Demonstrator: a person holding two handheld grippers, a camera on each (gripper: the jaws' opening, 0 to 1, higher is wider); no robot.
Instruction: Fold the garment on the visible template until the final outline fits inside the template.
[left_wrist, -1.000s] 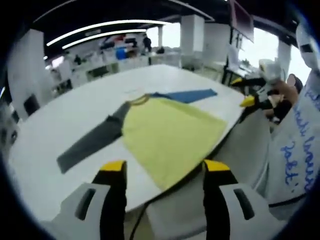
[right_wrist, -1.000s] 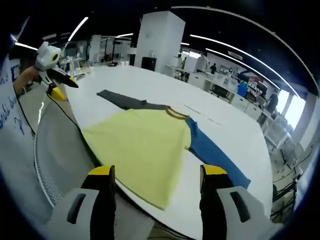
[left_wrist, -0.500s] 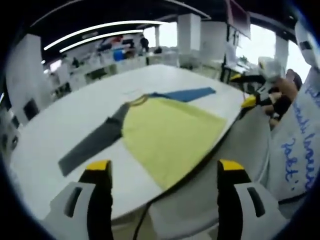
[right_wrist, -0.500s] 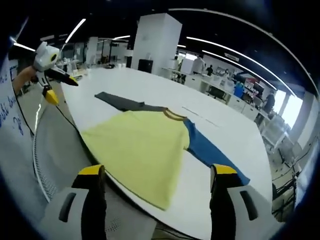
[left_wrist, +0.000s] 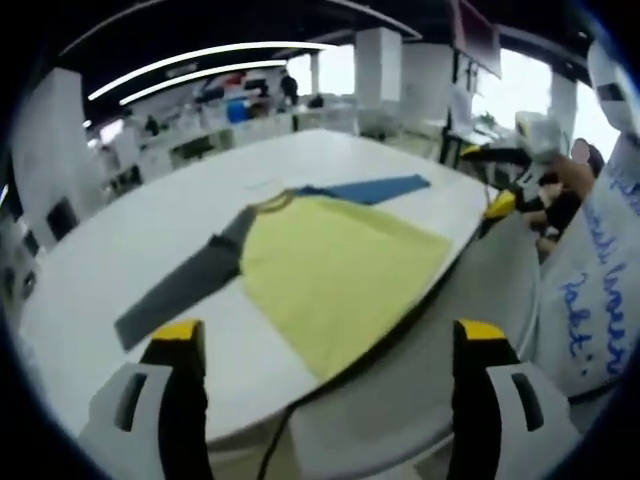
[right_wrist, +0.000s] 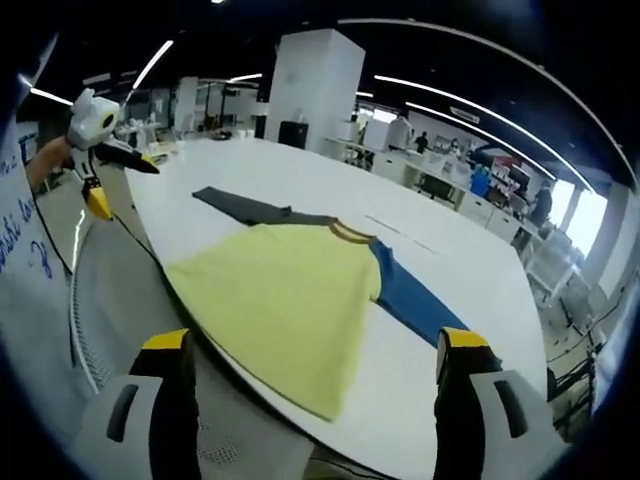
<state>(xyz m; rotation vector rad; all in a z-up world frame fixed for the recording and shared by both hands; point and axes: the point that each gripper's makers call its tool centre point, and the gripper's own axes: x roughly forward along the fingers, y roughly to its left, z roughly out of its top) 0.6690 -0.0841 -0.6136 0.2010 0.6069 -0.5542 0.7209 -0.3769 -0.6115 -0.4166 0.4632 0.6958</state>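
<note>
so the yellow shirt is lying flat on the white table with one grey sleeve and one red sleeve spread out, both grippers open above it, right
Not quite: the second sleeve is blue, not red, as the right gripper view shows. The rest holds: the yellow shirt lies flat on the white table, one grey sleeve spread, left gripper and right gripper open.

The template outline under the shirt (left_wrist: 335, 270) cannot be made out.

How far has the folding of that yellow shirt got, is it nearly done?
Hardly begun, by the look of it. Done: the yellow shirt lies flat on the white table, its grey sleeve and blue sleeve spread wide. In hand: nothing; the left gripper and right gripper hang open, short of the cloth. Left: every fold. I cannot make out a template outline.
</note>
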